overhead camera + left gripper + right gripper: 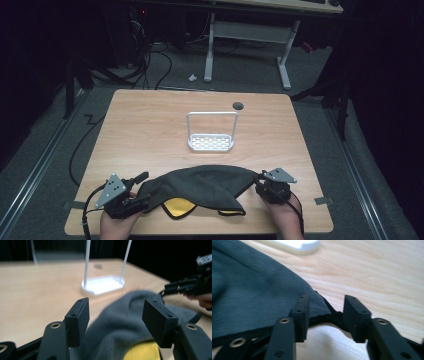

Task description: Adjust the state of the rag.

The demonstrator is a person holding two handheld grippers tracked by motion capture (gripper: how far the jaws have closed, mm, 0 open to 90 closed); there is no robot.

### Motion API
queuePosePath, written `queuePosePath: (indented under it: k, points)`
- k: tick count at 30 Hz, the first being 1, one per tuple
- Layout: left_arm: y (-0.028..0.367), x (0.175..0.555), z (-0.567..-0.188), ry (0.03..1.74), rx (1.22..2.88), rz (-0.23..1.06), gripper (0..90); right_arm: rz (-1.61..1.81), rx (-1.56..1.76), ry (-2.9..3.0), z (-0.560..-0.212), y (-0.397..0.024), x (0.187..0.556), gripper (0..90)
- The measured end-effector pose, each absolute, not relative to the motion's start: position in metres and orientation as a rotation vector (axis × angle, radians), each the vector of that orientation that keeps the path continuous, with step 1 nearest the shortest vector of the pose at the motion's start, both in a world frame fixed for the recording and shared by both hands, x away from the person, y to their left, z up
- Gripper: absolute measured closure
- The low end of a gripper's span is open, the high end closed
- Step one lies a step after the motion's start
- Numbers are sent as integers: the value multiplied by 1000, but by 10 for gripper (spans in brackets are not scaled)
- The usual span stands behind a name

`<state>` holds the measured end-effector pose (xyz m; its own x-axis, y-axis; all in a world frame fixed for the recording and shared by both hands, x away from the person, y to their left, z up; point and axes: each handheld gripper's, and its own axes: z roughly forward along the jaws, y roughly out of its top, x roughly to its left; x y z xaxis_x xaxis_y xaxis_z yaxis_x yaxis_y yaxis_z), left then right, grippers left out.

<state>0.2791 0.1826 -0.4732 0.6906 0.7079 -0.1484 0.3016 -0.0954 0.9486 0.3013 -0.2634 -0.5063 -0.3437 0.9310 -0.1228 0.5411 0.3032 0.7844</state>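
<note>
Black left gripper (pixel 141 189), jaws parted, straddles the left edge of a dark grey cloth (pixel 200 185) with yellow lining. Right gripper (pixel 261 181), jaws parted, has the cloth's right corner between them, not pinched. Cloth lies on the wooden counter (pixel 150 130) near edge. White wire-handled rack (pixel 211 142) stands beyond, apart.

One wooden table (pixel 150 130) stands here, and on it I count one dark grey cloth (pixel 205 185) with yellow showing beneath its near edge, and one white rack (pixel 211 142) with a single tall loop handle. There are two handheld grippers, the left gripper (pixel 137 190) and the right gripper (pixel 260 181), each with two black jaws, and two hands hold them. One round dark hole (pixel 238 105) marks the tabletop's far side.
</note>
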Motion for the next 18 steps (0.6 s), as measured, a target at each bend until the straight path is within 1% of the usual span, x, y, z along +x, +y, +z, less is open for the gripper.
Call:
queuePosePath:
  k: [2,3,4,5,6,7,8,9,10,11,12,13,15,16,17,18]
  points:
    - [182,280,-477,834,1723,416,363,916,1268,2006,-501,-262,292,541]
    - [181,281,-481,850,1742,414,374,965,1254,2027,-497,-260,286,535]
    - [181,281,-481,850,1742,414,372,965,1254,2027,-497,-260,286,535]
    - [181,286,-487,896,1765,372,368,1079,1184,2091,-492,-253,269,505]
    - [182,287,-490,905,1777,362,364,1098,1159,2117,-492,-249,263,487]
    - [182,287,-493,907,1802,373,359,1122,1130,2141,-492,-244,255,470]
    - [182,285,-495,908,1833,417,359,1155,1115,2165,-494,-240,249,447]
    - [182,285,-495,908,1833,417,359,1155,1115,2165,-494,-240,249,447]
    - [185,282,-498,917,1858,440,359,1186,1115,2200,-496,-237,245,420]
    - [193,280,-504,943,1861,384,348,1189,1128,2252,-501,-232,240,396]
    - [193,280,-504,943,1861,384,343,1184,1132,2264,-502,-231,239,388]
    - [199,275,-512,973,1871,341,337,1178,1138,2275,-504,-230,240,382]
    - [201,274,-515,986,1885,327,325,1167,1145,2284,-506,-229,241,381]
    - [200,273,-518,998,1904,314,325,1146,1149,2299,-508,-227,243,398]
    - [198,273,-519,988,1934,312,360,1081,1139,2341,-515,-224,246,465]
    - [198,273,-519,988,1934,312,384,1081,1139,2341,-515,-224,246,465]
